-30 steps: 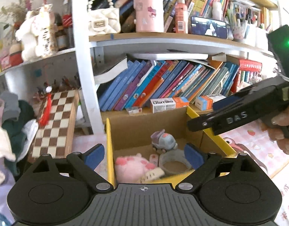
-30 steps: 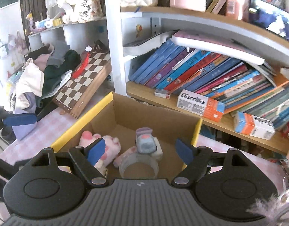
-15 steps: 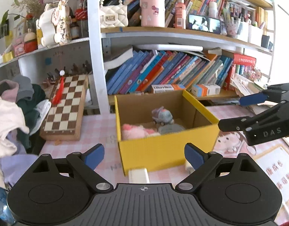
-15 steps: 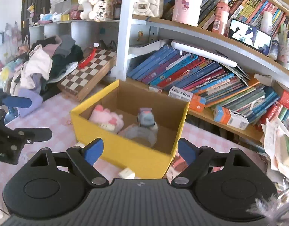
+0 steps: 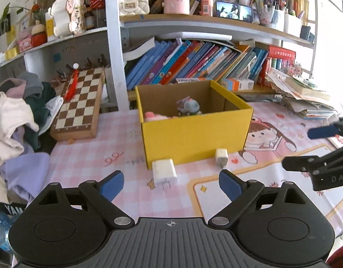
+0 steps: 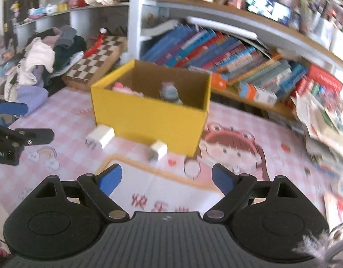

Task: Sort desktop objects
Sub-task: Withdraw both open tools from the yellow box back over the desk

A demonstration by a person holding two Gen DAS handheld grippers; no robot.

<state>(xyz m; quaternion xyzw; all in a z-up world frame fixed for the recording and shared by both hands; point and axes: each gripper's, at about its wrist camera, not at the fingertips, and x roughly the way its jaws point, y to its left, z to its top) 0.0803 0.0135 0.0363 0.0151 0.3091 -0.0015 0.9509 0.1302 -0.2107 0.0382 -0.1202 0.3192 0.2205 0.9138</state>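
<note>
Two white chargers lie on the pink checked tabletop [image 5: 86, 156] just in front of the yellow cardboard box [image 5: 193, 136]: the larger charger [image 5: 164, 171] at the box's near left corner, prongs toward the camera, and the smaller charger [image 5: 221, 156] near its near right corner. Inside the box stand a grey toy figure [image 5: 189, 107] and a pink plush toy [image 5: 154, 115], both partly hidden by the front wall. The left gripper [image 5: 171, 185] has its blue-padded fingers wide apart and empty, the larger charger lying just beyond the gap. The right gripper [image 6: 167, 178] likewise has its fingers spread wide with nothing between them; its view is blurred. In the left wrist view the right gripper enters at the right edge, lettered "DAS", cut off by the frame. Behind the box, a shelf holds leaning books [image 5: 193, 62] whose spines are too small to read, and a chessboard [image 5: 78, 105] leans at the left beside a heap of clothes [image 5: 17, 120].
</note>
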